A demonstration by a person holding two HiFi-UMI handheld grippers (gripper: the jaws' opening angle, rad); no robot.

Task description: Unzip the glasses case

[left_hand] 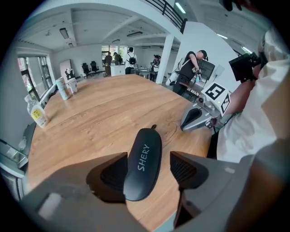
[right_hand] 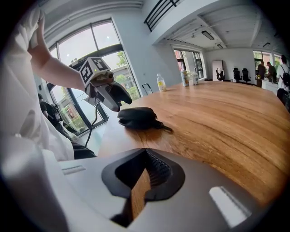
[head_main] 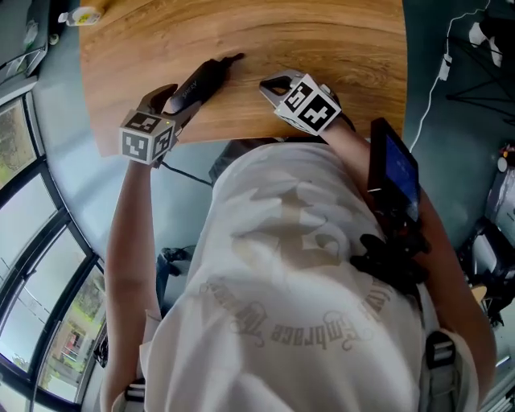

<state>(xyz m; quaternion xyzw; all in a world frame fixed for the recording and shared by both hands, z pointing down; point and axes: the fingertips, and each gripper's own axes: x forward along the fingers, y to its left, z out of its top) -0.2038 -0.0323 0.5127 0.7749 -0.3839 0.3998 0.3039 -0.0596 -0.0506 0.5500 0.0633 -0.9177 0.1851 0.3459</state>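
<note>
Looking down past a person's white T-shirt [head_main: 298,265], a wooden table [head_main: 322,40] is filling the twelve o'clock edge. At eleven o'clock, the left gripper [head_main: 167,100] is pointing toward one o'clock along a dark glasses case [head_main: 211,74]. The right gripper [head_main: 271,83] is waiting near the case's three o'clock side, not touching it. A bottle [head_main: 84,14] is sitting at the table's far ten o'clock corner.

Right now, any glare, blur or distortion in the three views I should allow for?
Head view: sharp, evenly lit, no harsh glare on the table. Left gripper view: strong fisheye curving at the edges, case crisp at centre. Right gripper view: windows bright behind, so the case reads dark but clear.
</note>
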